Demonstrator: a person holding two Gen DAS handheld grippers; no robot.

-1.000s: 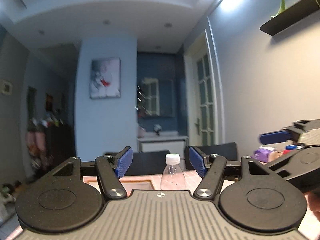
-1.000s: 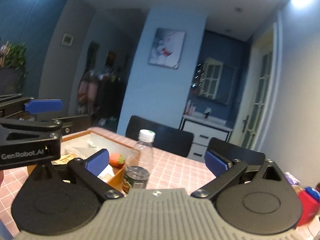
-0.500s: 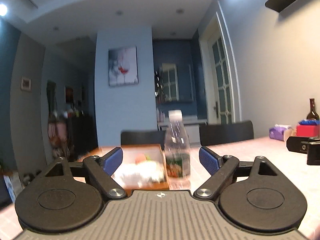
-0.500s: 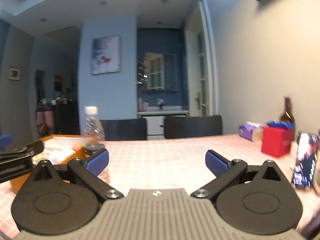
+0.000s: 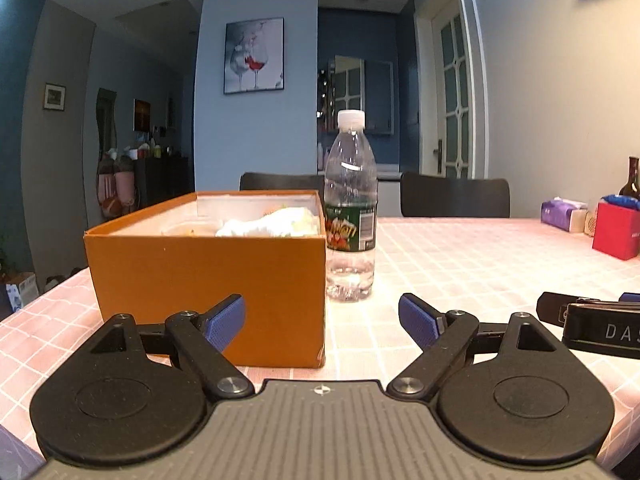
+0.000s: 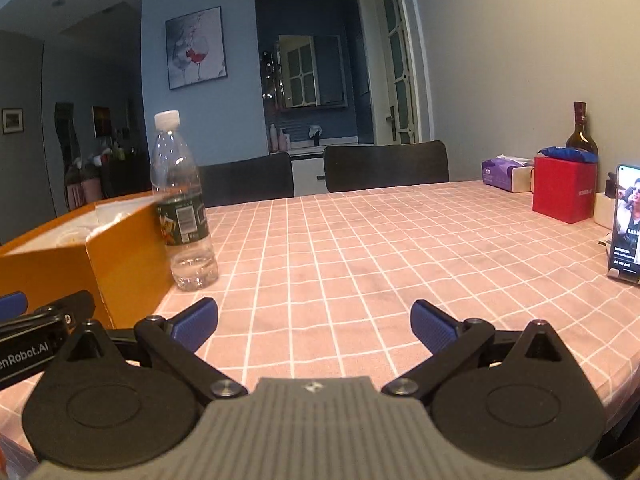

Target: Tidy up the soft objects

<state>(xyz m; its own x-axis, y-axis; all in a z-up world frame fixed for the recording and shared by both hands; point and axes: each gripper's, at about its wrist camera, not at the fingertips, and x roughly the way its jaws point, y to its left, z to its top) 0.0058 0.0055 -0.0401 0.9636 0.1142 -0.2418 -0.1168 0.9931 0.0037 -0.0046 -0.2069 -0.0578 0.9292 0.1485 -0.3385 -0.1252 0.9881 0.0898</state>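
White soft things [image 5: 276, 222] lie heaped in the orange box [image 5: 208, 280] at desk [image 6: 360, 248] left. Bottle [image 5: 351, 208] stands upright just beside the box's right wall (touching or not, cannot tell). Left tongs [image 5: 322, 322] spread wide, empty, low before the box's near corner. Right tongs [image 6: 314, 326] also wide, empty, over bare checked cloth. Far right: red box [image 6: 564, 190], phone [image 6: 626, 220], wine bottle [image 6: 581, 132], tissues [image 6: 506, 172]. Middle of desk open; two chairs [image 6: 384, 164] along far edge.
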